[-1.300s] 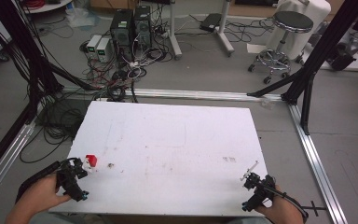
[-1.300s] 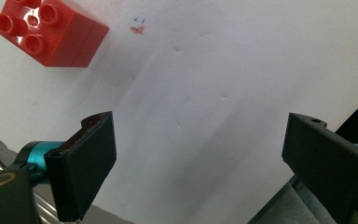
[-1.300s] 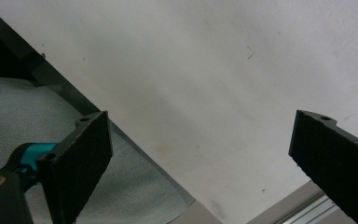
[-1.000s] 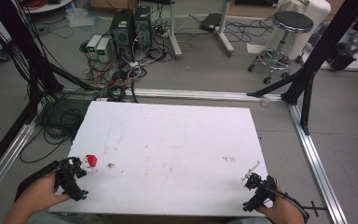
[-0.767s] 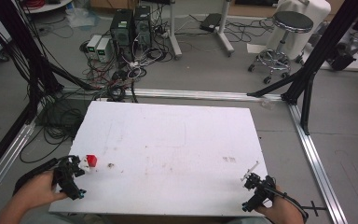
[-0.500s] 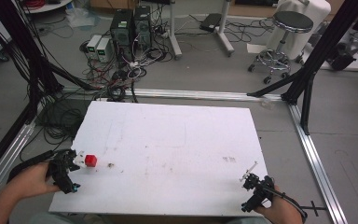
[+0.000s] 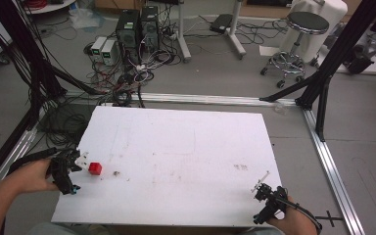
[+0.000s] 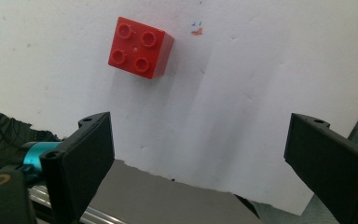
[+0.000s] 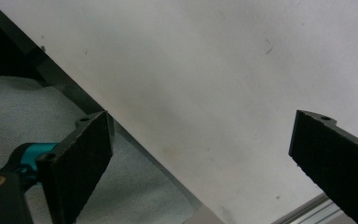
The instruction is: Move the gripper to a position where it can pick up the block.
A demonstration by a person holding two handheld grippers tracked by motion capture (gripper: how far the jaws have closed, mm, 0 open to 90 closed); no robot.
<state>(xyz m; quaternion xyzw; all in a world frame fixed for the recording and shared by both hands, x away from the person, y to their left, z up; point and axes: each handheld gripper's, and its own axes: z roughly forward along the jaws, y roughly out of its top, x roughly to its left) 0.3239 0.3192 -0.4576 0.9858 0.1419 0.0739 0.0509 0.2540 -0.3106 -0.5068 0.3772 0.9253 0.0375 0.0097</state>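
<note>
A small red brick (image 7: 95, 168) sits studs-up near the left edge of the white surface (image 7: 186, 147), just beside the left claw (image 7: 73, 166), whose jaws gape wide and empty, seemingly lined up to take it; the right claw (image 7: 264, 188), likewise agape and empty, idles at the near right corner
</note>
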